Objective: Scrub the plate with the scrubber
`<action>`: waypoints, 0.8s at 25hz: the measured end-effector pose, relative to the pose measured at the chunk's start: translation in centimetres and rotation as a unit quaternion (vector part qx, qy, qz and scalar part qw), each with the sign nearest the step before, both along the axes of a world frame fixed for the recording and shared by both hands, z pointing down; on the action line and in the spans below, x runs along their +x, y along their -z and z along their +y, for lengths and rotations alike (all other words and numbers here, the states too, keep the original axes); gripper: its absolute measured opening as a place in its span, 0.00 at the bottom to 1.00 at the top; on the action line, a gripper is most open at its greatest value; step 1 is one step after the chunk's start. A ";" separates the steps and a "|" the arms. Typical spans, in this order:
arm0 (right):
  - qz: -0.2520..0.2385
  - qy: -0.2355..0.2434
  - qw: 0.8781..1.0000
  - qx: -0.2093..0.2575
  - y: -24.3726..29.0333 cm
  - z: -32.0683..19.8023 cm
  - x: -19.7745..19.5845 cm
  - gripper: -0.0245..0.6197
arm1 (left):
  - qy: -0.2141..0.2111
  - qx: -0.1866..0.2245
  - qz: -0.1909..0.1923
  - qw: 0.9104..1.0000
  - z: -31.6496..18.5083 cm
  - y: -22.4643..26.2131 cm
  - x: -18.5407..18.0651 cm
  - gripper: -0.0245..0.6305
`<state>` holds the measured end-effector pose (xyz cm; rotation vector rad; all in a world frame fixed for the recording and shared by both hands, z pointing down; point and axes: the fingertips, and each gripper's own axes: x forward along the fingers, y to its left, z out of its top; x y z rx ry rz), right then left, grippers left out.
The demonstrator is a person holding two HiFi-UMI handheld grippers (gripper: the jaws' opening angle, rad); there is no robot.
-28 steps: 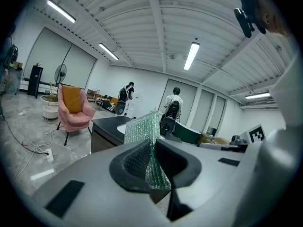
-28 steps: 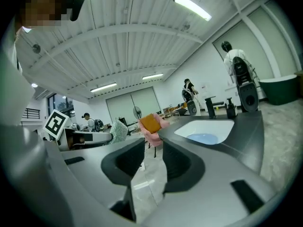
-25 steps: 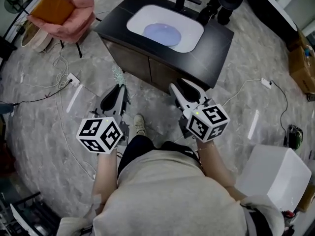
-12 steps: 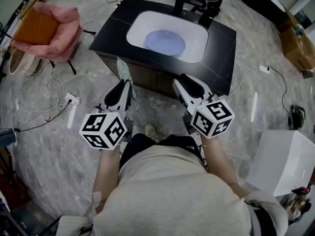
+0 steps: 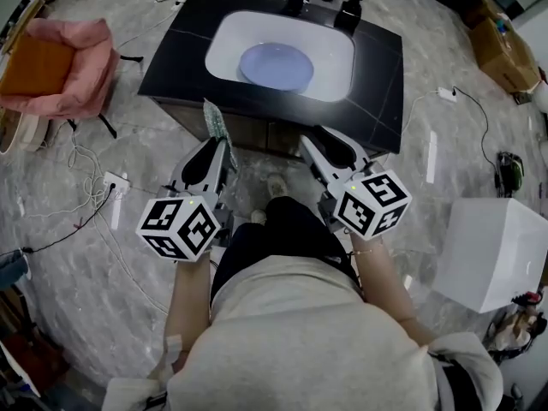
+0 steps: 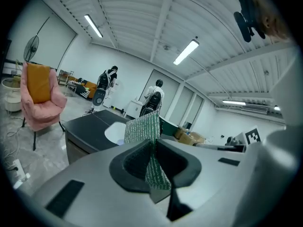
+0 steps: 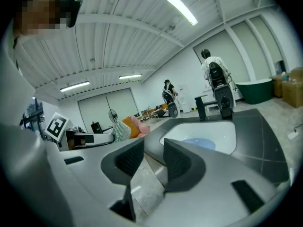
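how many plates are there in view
1. The pale blue plate lies in the white sink basin, set in the dark vanity top. No other plate shows; one could be hidden out of frame.

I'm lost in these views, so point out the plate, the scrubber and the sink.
plate (image 5: 274, 65), head view, centre of its blue face.
scrubber (image 6: 142, 129), left gripper view, upper part of the mesh.
sink (image 5: 336, 65), head view, bare white basin wall.

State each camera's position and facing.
Head view: on the head, steeply down at the sink; torso, forearms, left gripper, right gripper show.
Left gripper view: on that gripper, along jaws shut on the scrubber, toward the sink.
Right gripper view: along empty, just-opening jaws, toward the plate.
Shared: head and right gripper views show the plate.
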<state>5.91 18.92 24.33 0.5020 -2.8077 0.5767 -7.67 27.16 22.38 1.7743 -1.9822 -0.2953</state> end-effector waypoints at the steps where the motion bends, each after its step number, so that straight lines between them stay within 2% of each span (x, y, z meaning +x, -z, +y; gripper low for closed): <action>1: 0.003 -0.001 1.000 -0.003 -0.2 -0.2 -0.1 0.23 | -0.003 -0.001 0.004 1.000 -0.3 -0.2 -0.1 0.12; 11: 0.011 0.002 1.000 -0.006 -1.6 -4.6 -4.5 0.23 | -0.018 -0.010 -0.008 1.000 -4.2 -0.5 -3.2 0.12; 20: 0.006 0.009 1.000 -0.023 -2.2 -11.5 -11.1 0.23 | -0.041 -0.024 -0.020 0.999 -12.6 -0.2 -7.7 0.12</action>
